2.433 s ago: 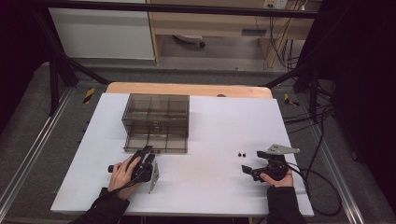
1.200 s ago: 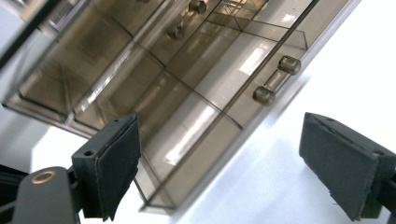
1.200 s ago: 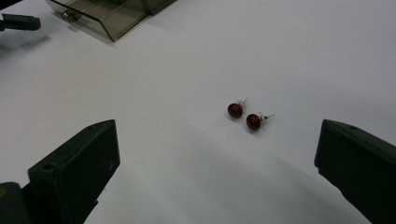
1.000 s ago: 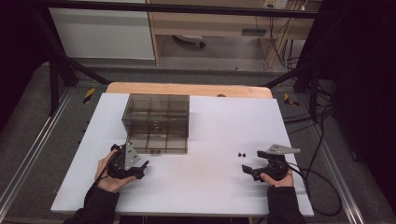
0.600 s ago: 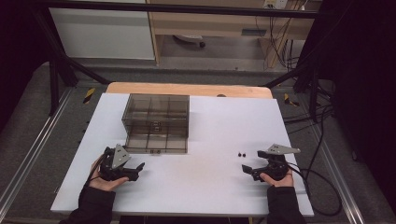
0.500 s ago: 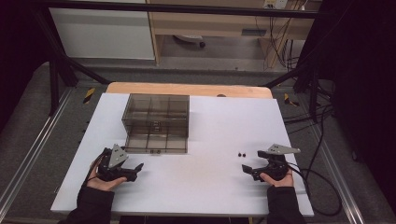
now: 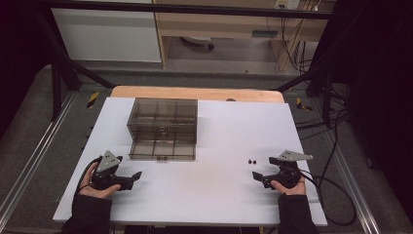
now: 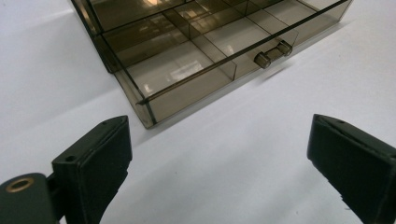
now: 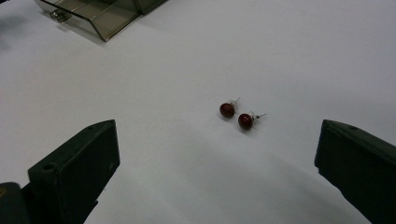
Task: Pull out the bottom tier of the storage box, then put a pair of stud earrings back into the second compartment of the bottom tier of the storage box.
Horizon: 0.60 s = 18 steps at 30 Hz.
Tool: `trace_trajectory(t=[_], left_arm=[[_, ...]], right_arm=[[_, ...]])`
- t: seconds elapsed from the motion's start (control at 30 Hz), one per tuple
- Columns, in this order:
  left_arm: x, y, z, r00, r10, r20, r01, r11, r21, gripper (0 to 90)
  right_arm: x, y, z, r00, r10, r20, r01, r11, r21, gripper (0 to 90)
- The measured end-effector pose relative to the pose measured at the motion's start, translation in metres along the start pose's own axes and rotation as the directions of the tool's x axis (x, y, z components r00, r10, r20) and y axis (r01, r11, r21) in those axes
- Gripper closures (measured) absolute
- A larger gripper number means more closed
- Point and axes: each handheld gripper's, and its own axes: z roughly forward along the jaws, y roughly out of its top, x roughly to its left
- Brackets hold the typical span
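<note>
Two tools rest on a white table [image 7: 219, 195], with an open drawer and a pair of earrings between them.

The left tool [image 7: 130, 178], jaws spread and empty, has drawn back from the smoky plastic organizer [image 7: 163, 127]; its lower drawer [image 8: 196, 70] now stands pulled out, compartments bare. The right tool [image 7: 257, 176], jaws also spread, sits near two dark red stud earrings [image 9: 237, 115] lying side by side, well apart from the drawer. Likely next: picking them up.
</note>
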Motion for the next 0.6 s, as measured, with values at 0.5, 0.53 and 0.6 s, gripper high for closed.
trace_trajectory(t=[0.5, 0.53, 0.6], left_arm=[[0.0045, -0.0036, 0.0009, 0.9992, -0.031, 0.027, 0.031, 0.9994, 0.014, 6.2], [0.0043, -0.0036, 0.0009, 0.9991, -0.031, 0.028, 0.031, 0.9994, 0.015, 6.2], [0.0043, -0.0036, 0.0009, 0.999, -0.032, 0.031, 0.032, 0.9994, 0.016, 6.2]], right_arm=[[-0.0017, 0.002, -0.0011, 0.9982, 0.022, 0.055, -0.021, 1.0, -0.012, 0.6], [-0.0018, 0.0023, -0.0011, 0.9979, 0.023, 0.06, -0.022, 1.0, -0.012, 0.5], [-0.0017, 0.0028, -0.0011, 0.9974, 0.025, 0.067, -0.024, 1.0, -0.012, 0.5]])
